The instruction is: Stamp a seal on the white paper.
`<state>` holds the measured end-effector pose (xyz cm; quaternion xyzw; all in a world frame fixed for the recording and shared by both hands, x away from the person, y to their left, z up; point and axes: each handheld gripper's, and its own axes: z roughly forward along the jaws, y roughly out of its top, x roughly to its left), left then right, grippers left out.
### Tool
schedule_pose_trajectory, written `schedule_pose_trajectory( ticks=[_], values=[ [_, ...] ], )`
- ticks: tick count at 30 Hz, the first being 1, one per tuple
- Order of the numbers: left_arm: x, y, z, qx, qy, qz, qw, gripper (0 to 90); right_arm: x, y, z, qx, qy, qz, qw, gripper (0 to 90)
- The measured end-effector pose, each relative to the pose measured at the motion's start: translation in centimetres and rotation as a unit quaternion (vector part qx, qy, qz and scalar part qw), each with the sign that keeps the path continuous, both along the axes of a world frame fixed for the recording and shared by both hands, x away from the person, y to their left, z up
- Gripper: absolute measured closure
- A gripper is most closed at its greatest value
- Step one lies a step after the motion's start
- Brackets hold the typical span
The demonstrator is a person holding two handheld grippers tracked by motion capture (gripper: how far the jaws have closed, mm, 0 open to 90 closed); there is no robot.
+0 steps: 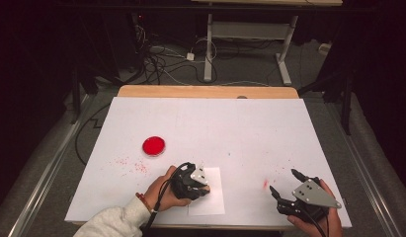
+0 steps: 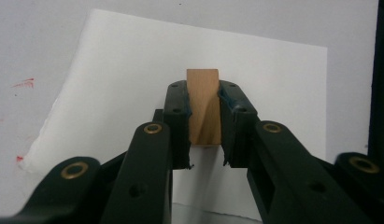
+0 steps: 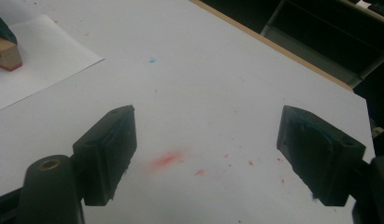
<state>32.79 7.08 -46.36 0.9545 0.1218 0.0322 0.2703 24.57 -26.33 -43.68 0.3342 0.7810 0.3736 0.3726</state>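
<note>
A small wooden block stands upright between the jaws of my left gripper, whose pads press on both its sides. It hangs over a white sheet of paper. From the right gripper view the block has a red underside resting on or just above the sheet. In the high view my left gripper is over the paper near the front edge. My right gripper rests at the front right, its jaws wide apart with nothing between them.
A round red dish sits left of centre on the white table cover. Red specks lie near it, and a red smudge lies between my right jaws. A desk frame and cables are on the floor beyond the far edge.
</note>
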Motion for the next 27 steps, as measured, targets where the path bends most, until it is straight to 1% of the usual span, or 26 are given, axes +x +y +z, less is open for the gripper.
schedule_pose_trajectory(
  ticks=[5, 15, 19, 22, 24, 25, 26, 27],
  values=[
    [0.09, 0.03, -0.15, -0.002, 0.004, 0.0, 1.0, 73.7, 0.05, -0.03, 0.0, 0.002, 0.001, -0.001, 1.0, 20.6],
    [0.02, -0.12, -0.25, 0.004, -0.001, -0.002, 1.0, 73.7, 0.17, -0.03, 0.02, 0.002, 0.002, -0.001, 1.0, 20.7],
    [0.1, -0.06, -0.33, 0.001, 0.002, -0.001, 1.0, 73.6, 0.29, -0.03, 0.01, 0.003, 0.002, -0.002, 1.0, 20.7],
    [0.08, -0.06, -0.3, 0.001, 0.0, -0.003, 1.0, 73.6, 0.42, -0.01, 0.09, 0.003, 0.002, -0.001, 1.0, 20.7],
    [0.07, 0.1, -0.22, -0.003, -0.002, -0.006, 1.0, 73.6, 0.47, -0.01, 0.11, 0.002, 0.002, 0.0, 1.0, 20.6],
    [0.06, 0.2, -0.1, -0.004, -0.005, -0.001, 1.0, 73.5, 0.49, -0.02, 0.1, 0.002, 0.002, -0.001, 1.0, 20.6],
    [0.08, 0.42, 0.18, -0.012, -0.008, 0.001, 0.9999, 73.5, 0.51, -0.03, 0.1, 0.004, 0.001, -0.002, 1.0, 20.6],
    [0.12, 0.72, 0.65, -0.025, -0.006, -0.001, 0.9997, 73.5, 0.5, -0.11, 0.11, 0.006, 0.002, -0.003, 1.0, 20.6]
  ],
)
